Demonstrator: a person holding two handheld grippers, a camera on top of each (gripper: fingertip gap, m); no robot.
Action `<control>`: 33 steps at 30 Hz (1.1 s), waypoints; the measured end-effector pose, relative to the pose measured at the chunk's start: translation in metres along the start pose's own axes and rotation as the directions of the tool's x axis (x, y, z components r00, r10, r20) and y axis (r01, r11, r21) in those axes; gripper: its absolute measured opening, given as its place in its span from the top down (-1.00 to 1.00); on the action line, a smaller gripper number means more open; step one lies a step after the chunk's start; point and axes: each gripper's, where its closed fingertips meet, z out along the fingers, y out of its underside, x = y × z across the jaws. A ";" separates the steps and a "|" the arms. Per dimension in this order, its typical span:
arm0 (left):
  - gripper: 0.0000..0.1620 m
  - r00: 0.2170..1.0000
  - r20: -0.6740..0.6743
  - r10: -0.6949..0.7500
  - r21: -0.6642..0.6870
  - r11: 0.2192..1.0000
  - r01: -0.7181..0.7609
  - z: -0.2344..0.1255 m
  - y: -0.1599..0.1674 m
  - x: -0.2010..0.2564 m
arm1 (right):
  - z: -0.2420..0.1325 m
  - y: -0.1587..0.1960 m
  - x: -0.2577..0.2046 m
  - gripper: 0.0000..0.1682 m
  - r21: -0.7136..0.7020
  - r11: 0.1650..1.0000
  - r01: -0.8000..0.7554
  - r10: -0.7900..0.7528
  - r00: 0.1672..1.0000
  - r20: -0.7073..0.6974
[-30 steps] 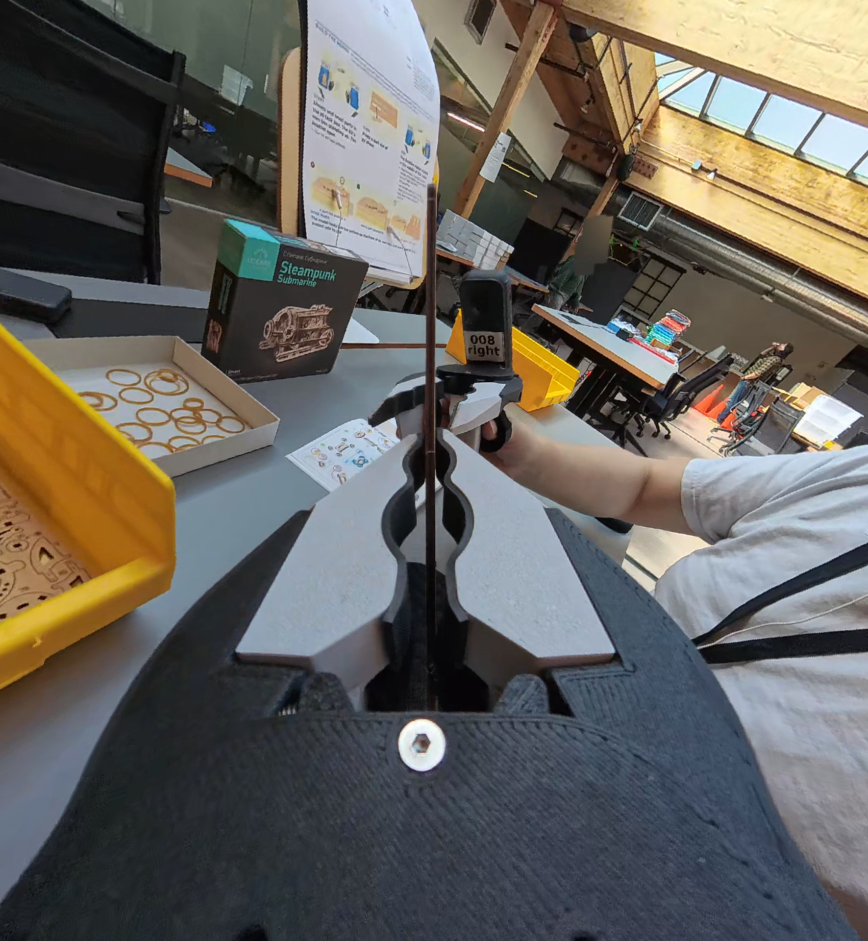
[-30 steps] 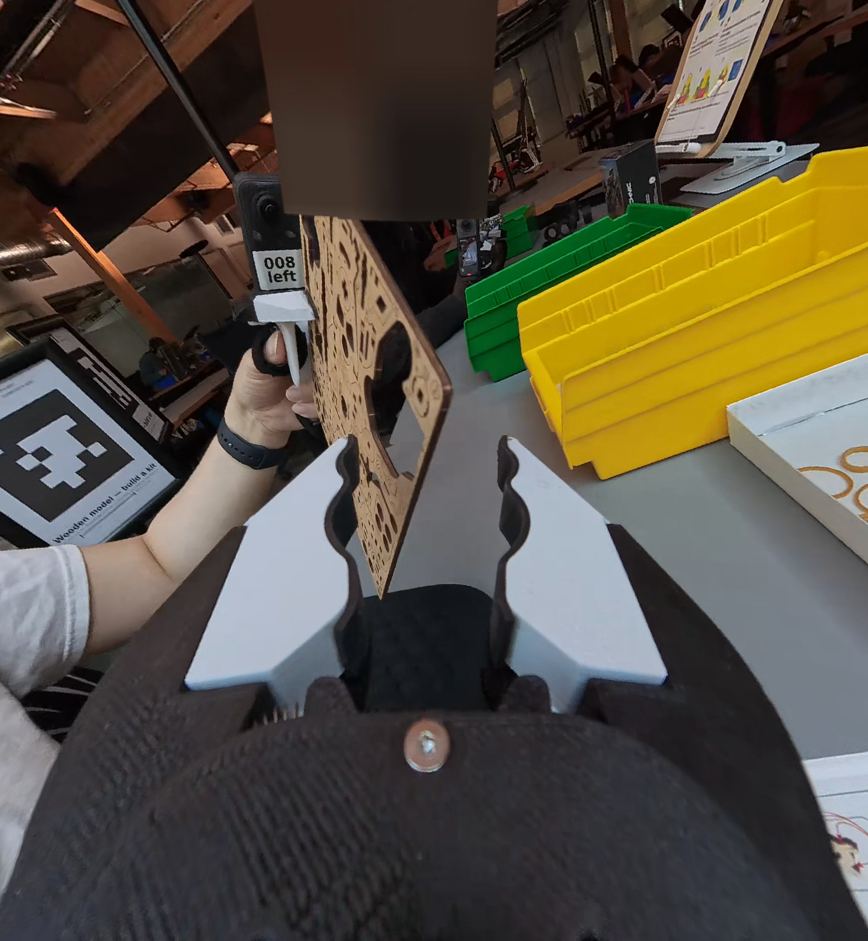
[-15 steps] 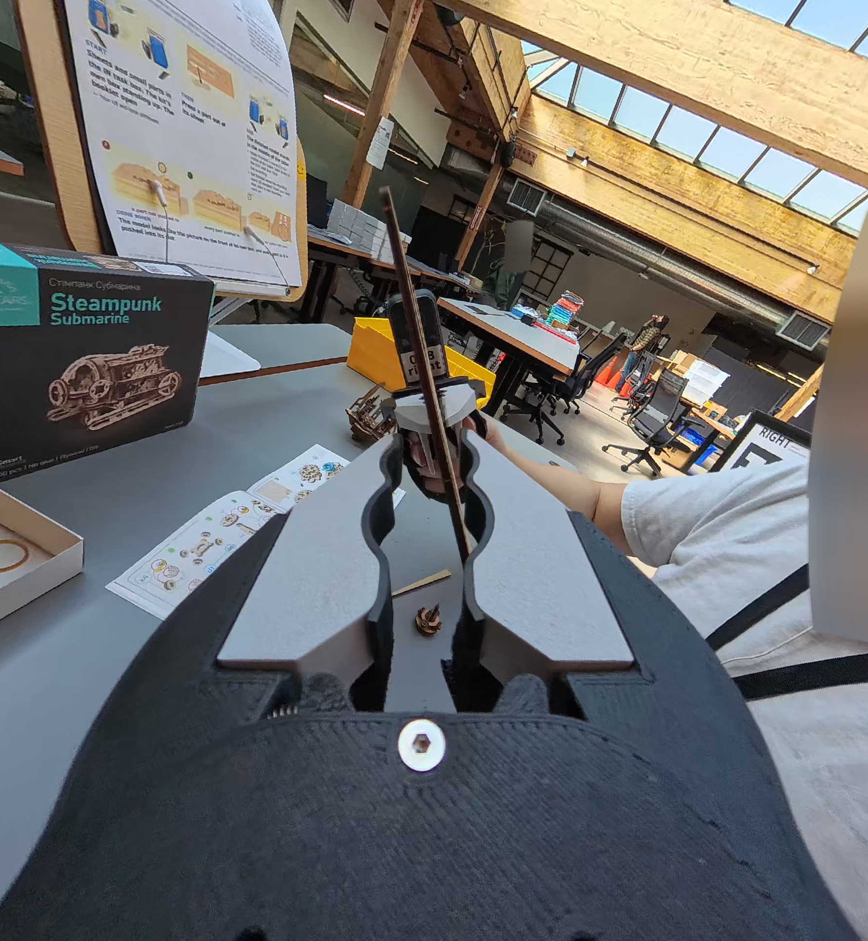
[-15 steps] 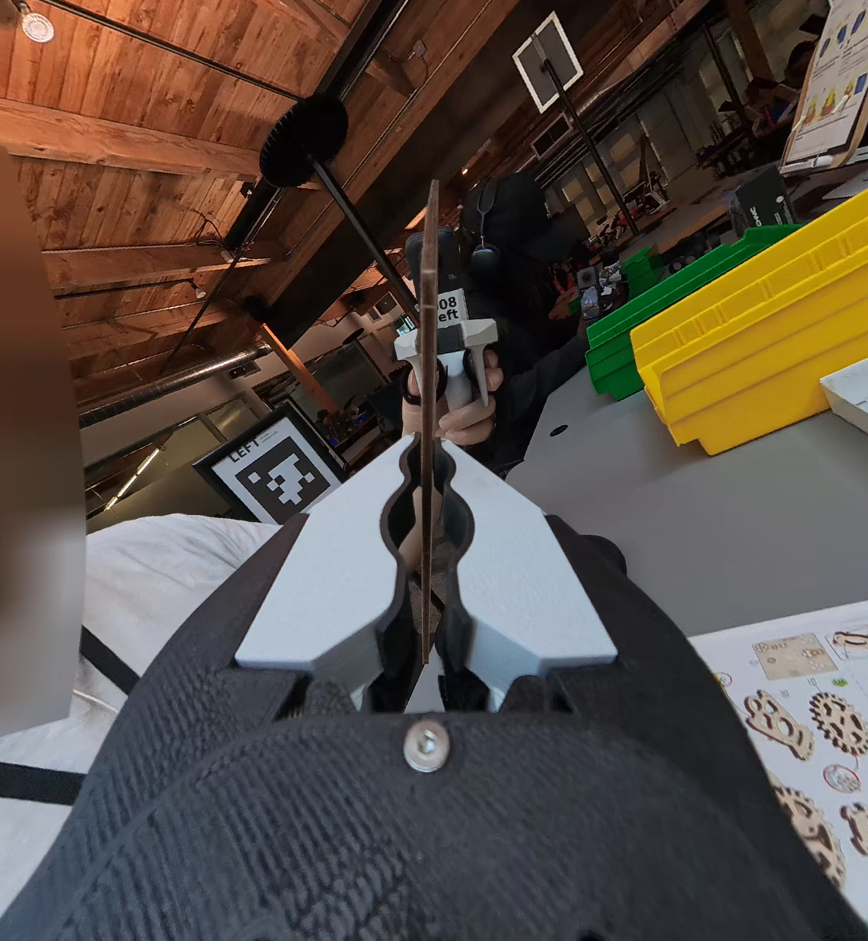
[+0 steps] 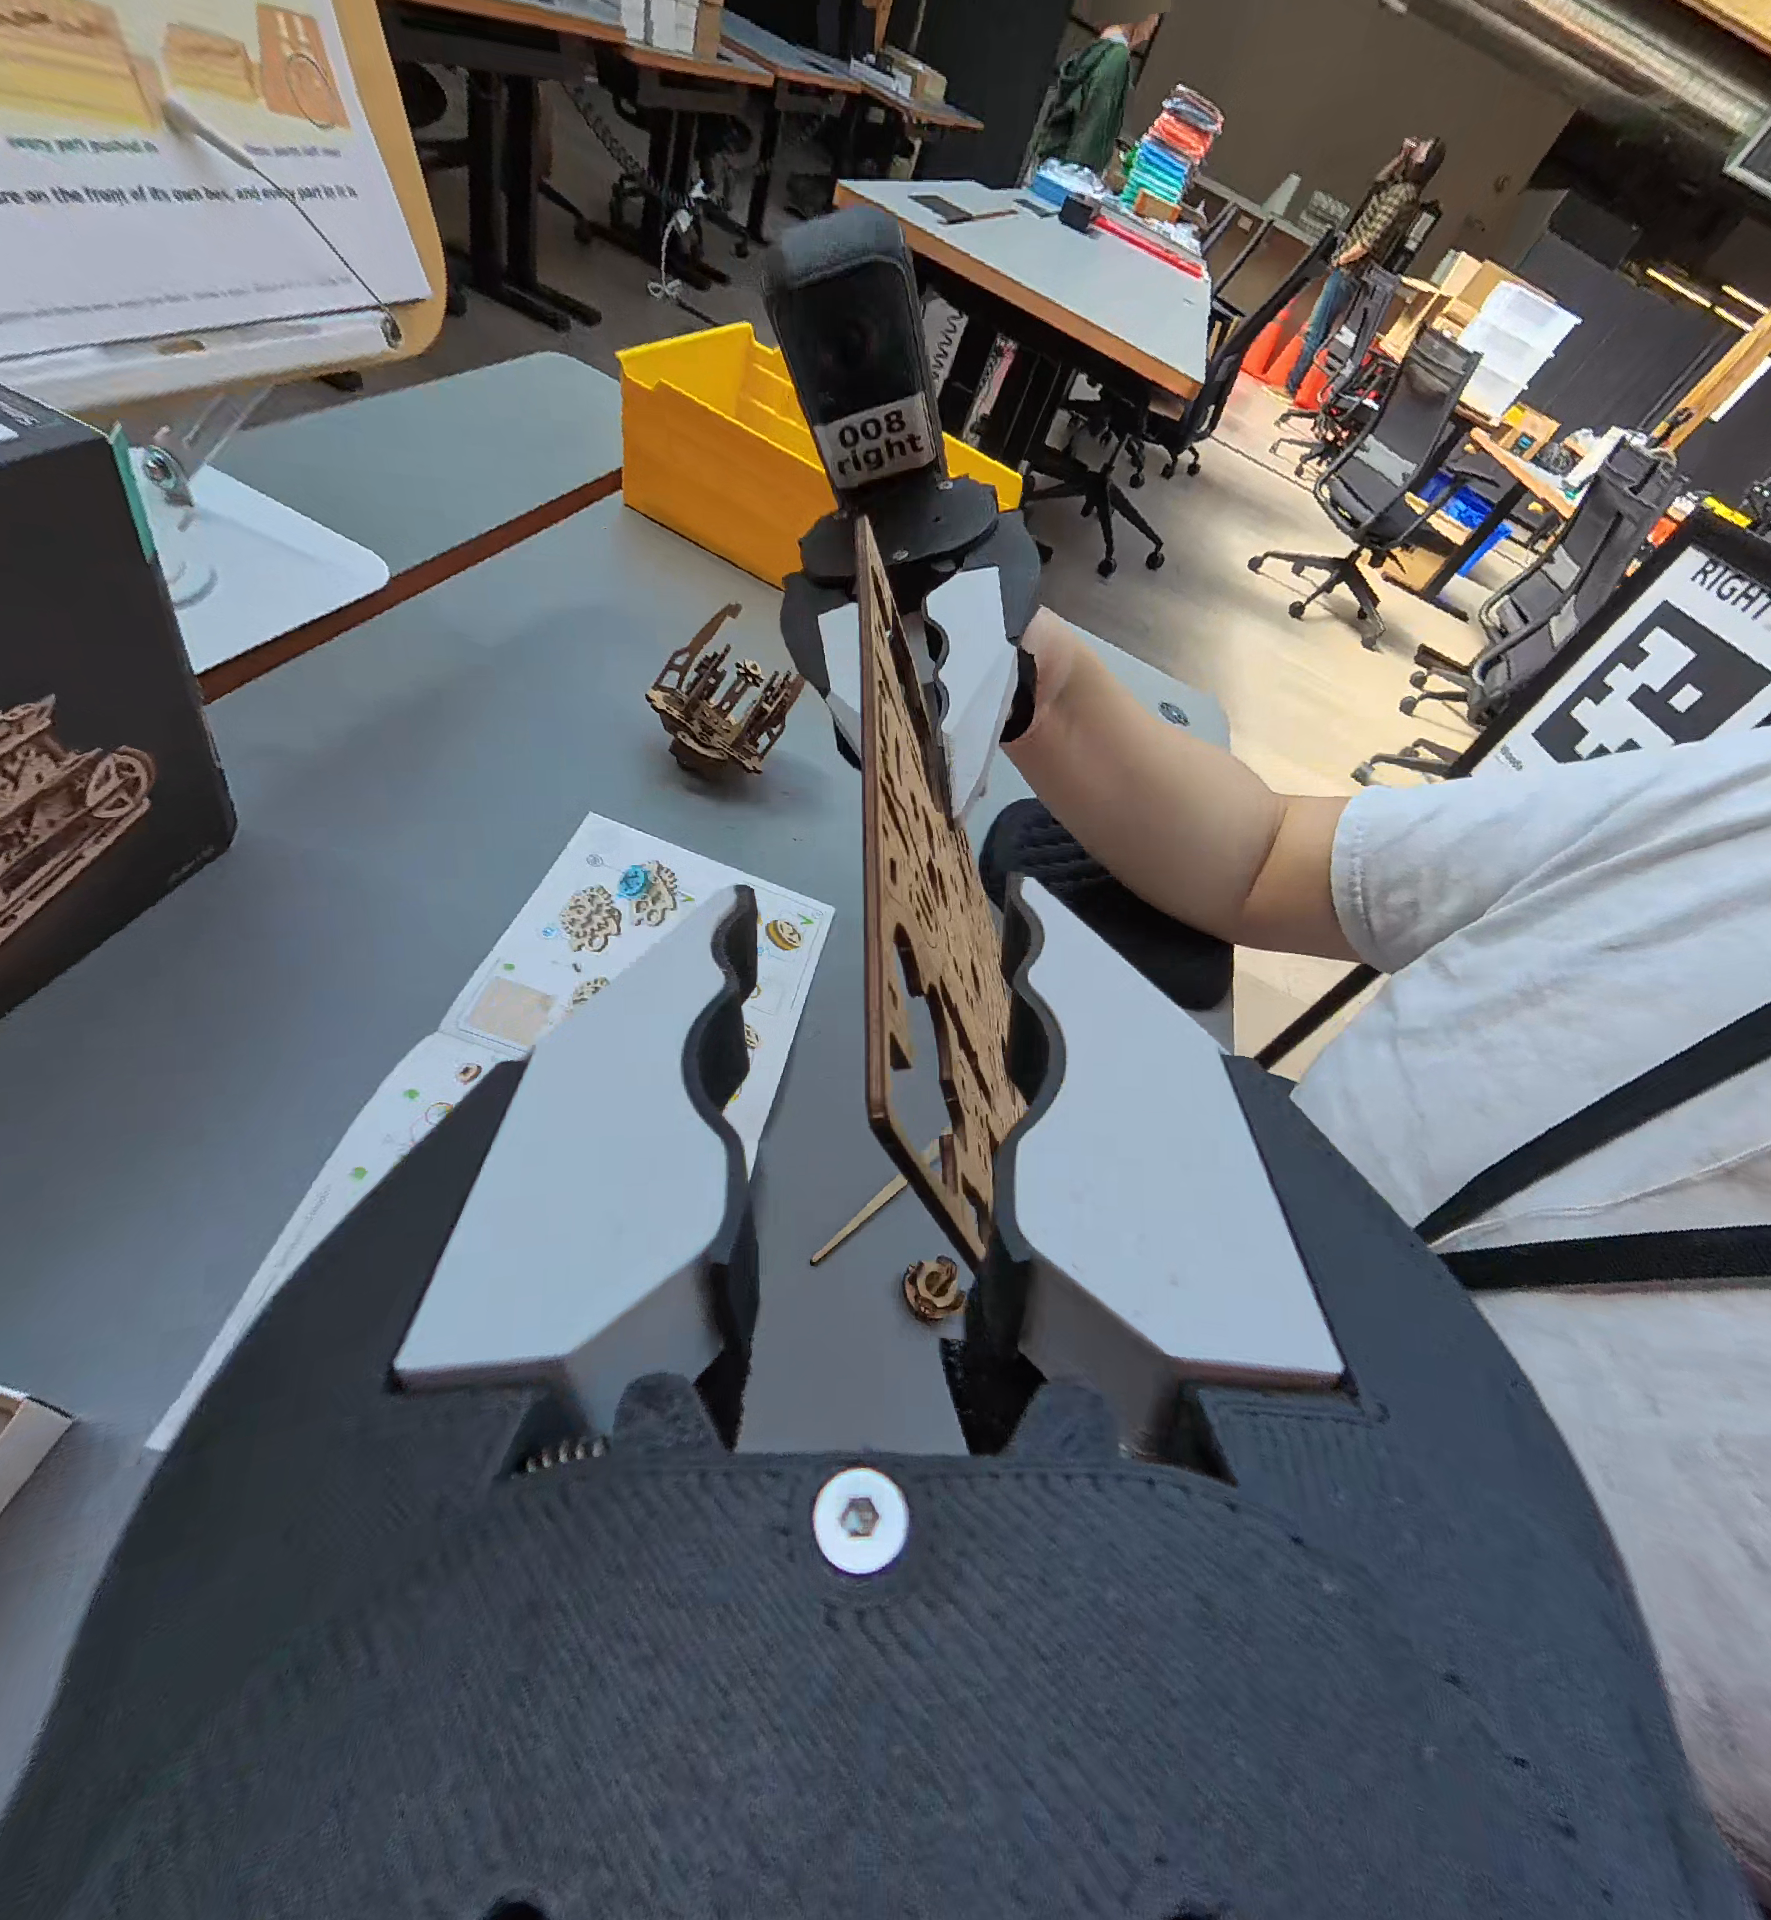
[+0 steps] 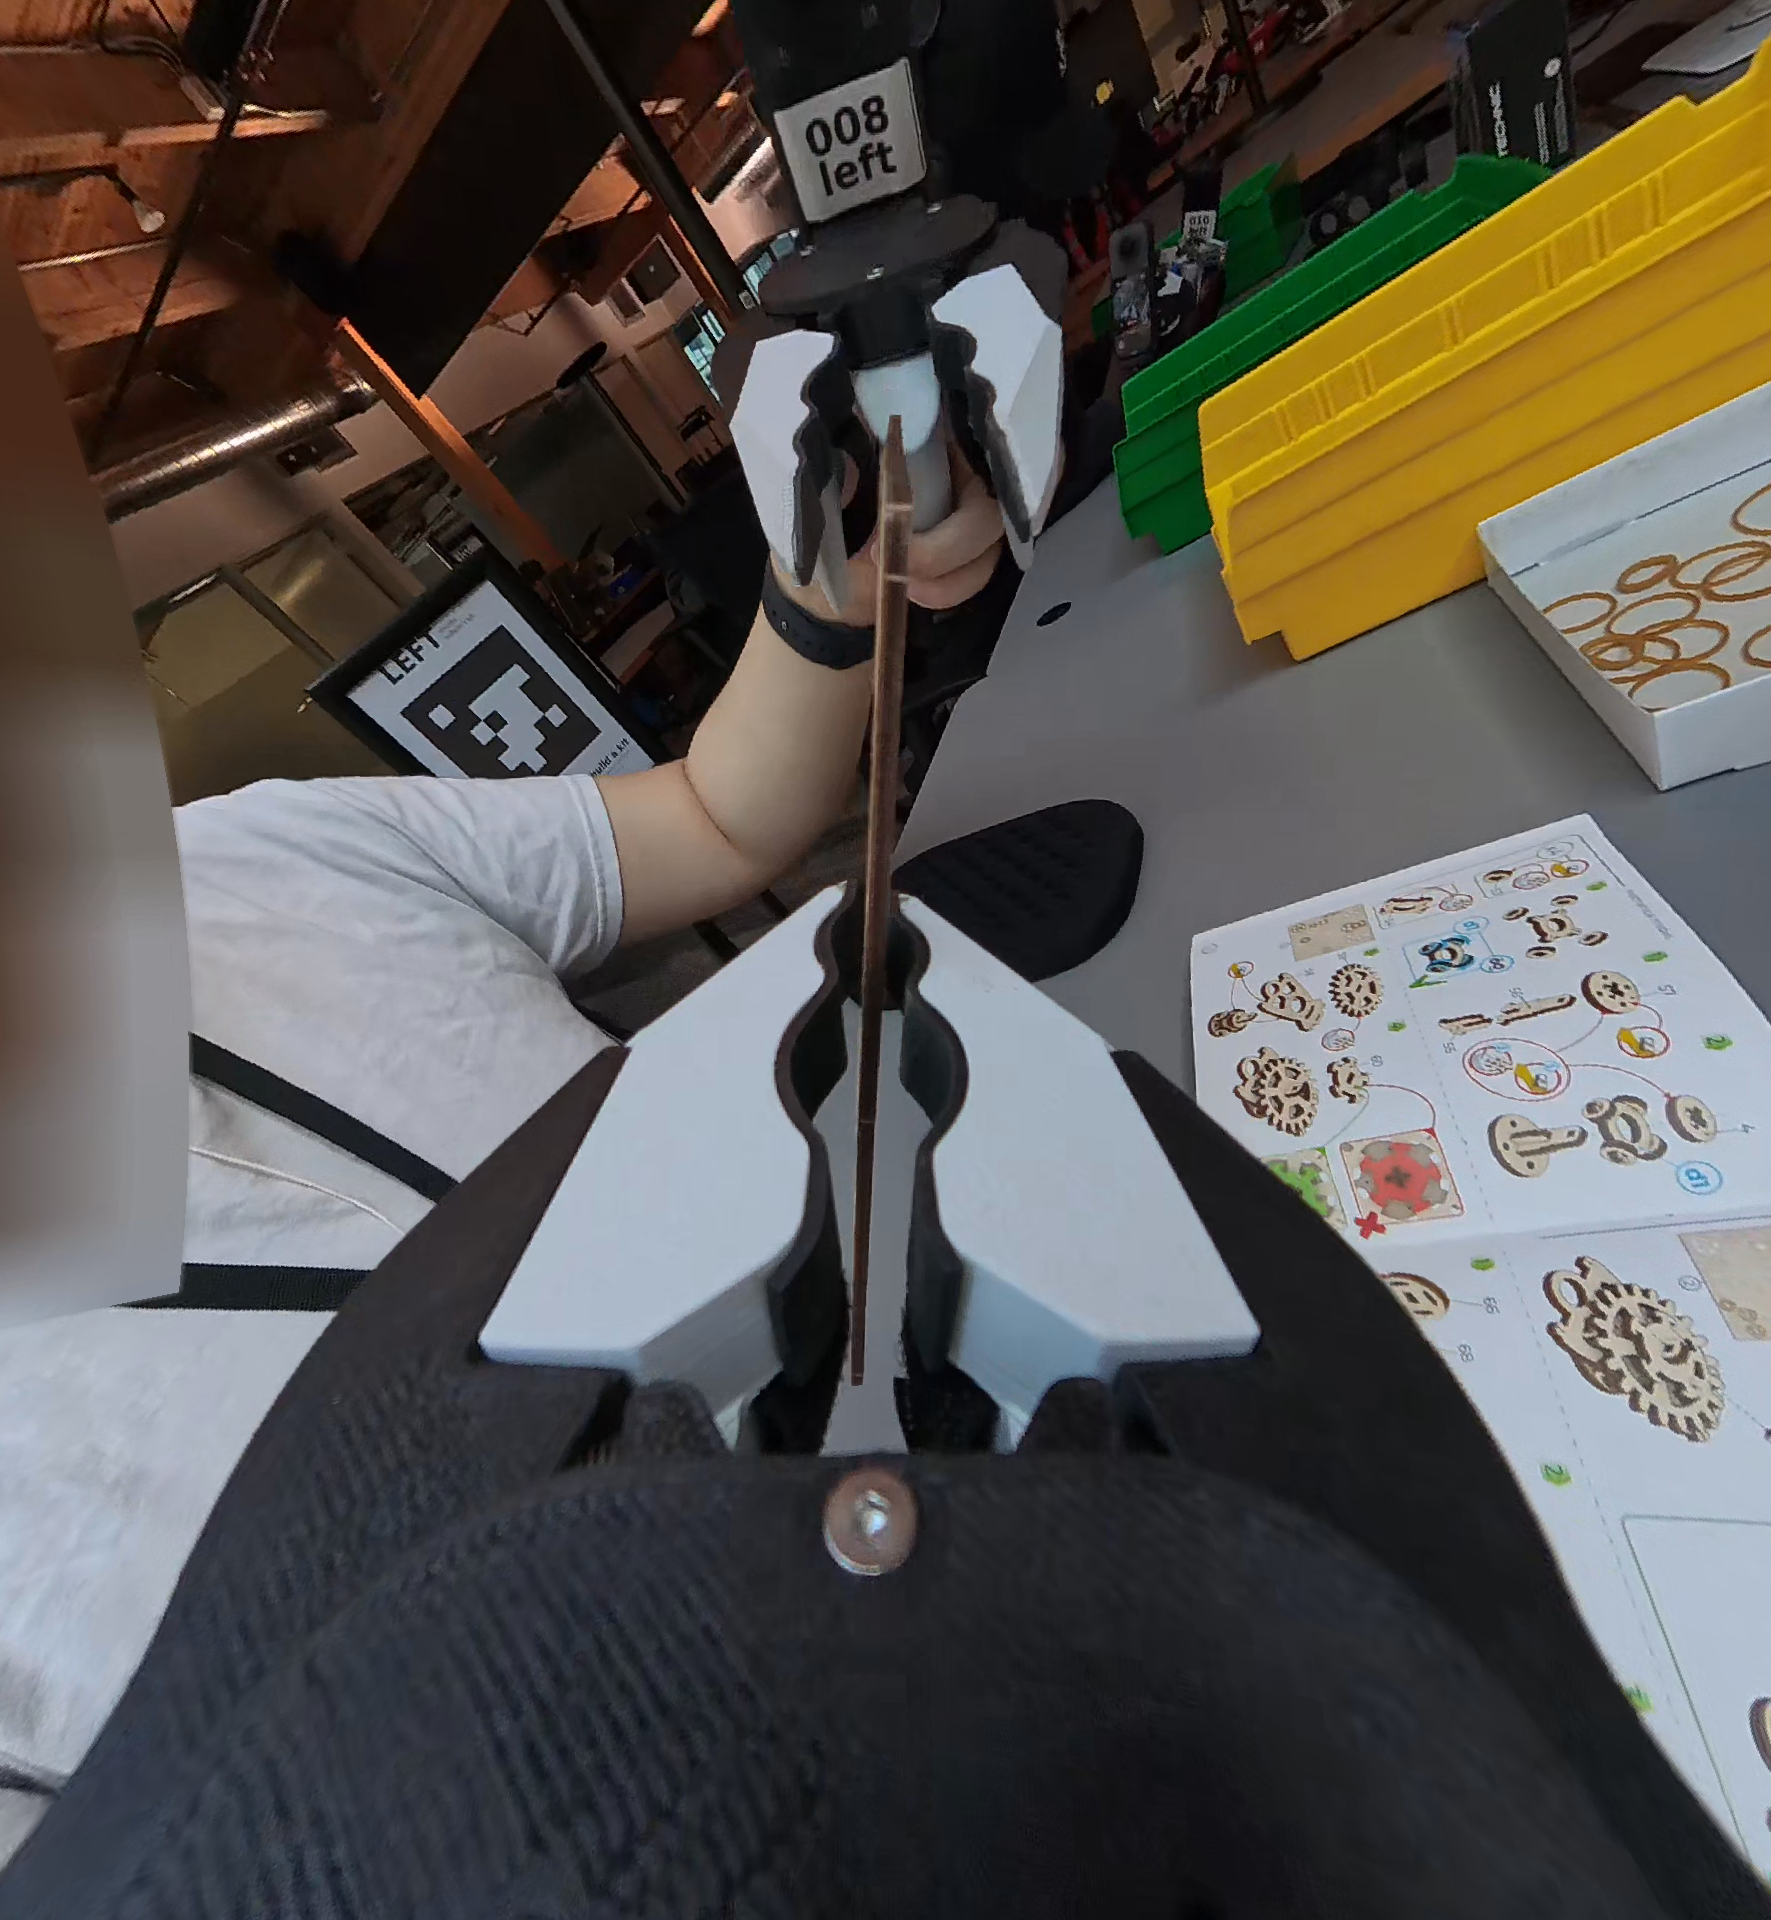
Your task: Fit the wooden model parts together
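Note:
A thin laser-cut wooden sheet (image 5: 928, 935) full of model parts is held upright over the grey table. My right gripper (image 6: 873, 914) is shut on its edge; the sheet (image 6: 876, 727) shows edge-on there. In the left wrist view the right gripper (image 5: 912, 665) clamps the sheet's far end. My left gripper (image 5: 879, 914) is open, and the sheet's near corner lies between its jaws, close against the right finger (image 5: 1120, 1143). The left gripper (image 6: 902, 457) also shows open beyond the sheet's far end in the right wrist view.
On the table lie a part-built wooden model (image 5: 715, 707), a small wooden gear (image 5: 933, 1288), a thin stick (image 5: 860, 1216) and an instruction sheet (image 6: 1483, 1039). A black box (image 5: 29, 675), yellow bins (image 6: 1483, 364), a green bin (image 6: 1276, 291) and a white tray of rings (image 6: 1691, 675) stand around. Spacing between my two grippers at the tips: around 8 cm.
The sheet passed from left to right: the left gripper, shut on it a second ago, has opened wide; the right gripper, open then, has shut on it. Both grippers tilted down toward the table.

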 end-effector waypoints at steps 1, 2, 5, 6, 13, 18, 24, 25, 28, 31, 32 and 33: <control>0.44 1.000 -0.014 -0.012 -0.029 1.000 0.011 0.005 0.002 0.000 | -0.003 0.004 0.000 1.00 -0.027 1.000 -0.003 0.003 1.000 -0.007; 0.47 0.999 -0.025 -0.021 -0.055 0.998 0.019 0.011 0.004 -0.001 | -0.005 0.008 0.000 1.00 -0.049 0.999 -0.010 0.010 1.000 -0.008; 0.69 0.995 -0.074 -0.063 -0.120 0.991 0.054 0.028 0.007 -0.003 | -0.010 0.017 0.003 0.99 -0.102 0.995 -0.009 0.006 1.000 -0.028; 0.75 0.992 -0.097 -0.081 -0.137 0.988 0.067 0.033 0.007 -0.003 | -0.011 0.018 0.006 0.99 -0.112 0.994 -0.010 0.005 0.999 -0.044; 0.99 0.975 -0.188 -0.114 -0.188 0.979 0.078 0.056 0.017 -0.009 | -0.030 0.023 0.019 0.99 -0.082 0.995 -0.060 0.053 0.995 -0.082; 0.99 0.969 -0.220 -0.115 -0.123 0.988 0.089 0.057 0.014 -0.019 | -0.042 0.019 0.026 0.99 -0.041 0.997 -0.058 0.054 0.993 -0.106; 0.99 0.957 -0.266 -0.117 -0.071 0.992 0.101 0.064 0.017 -0.042 | -0.047 0.020 0.044 0.99 -0.048 0.996 -0.077 0.069 0.986 -0.152; 0.99 0.952 -0.279 -0.127 -0.060 0.992 0.115 0.065 0.017 -0.046 | -0.048 0.019 0.046 1.00 -0.033 0.995 -0.089 0.083 0.986 -0.146; 0.98 0.942 -0.292 -0.167 -0.046 0.986 0.161 0.066 0.022 -0.062 | -0.045 0.022 0.058 0.99 0.004 0.990 -0.138 0.137 0.979 -0.151; 1.00 0.925 -0.302 -0.228 -0.049 0.973 0.224 0.061 0.035 -0.074 | -0.036 0.030 0.073 0.98 0.006 0.985 -0.174 0.173 0.972 -0.157; 1.00 0.918 -0.308 -0.250 -0.057 0.968 0.245 0.059 0.041 -0.076 | -0.031 0.035 0.076 0.98 -0.006 0.981 -0.193 0.190 0.971 -0.145; 1.00 0.909 -0.315 -0.274 -0.066 0.961 0.267 0.057 0.046 -0.078 | -0.027 0.038 0.077 0.98 -0.016 0.978 -0.209 0.205 0.970 -0.132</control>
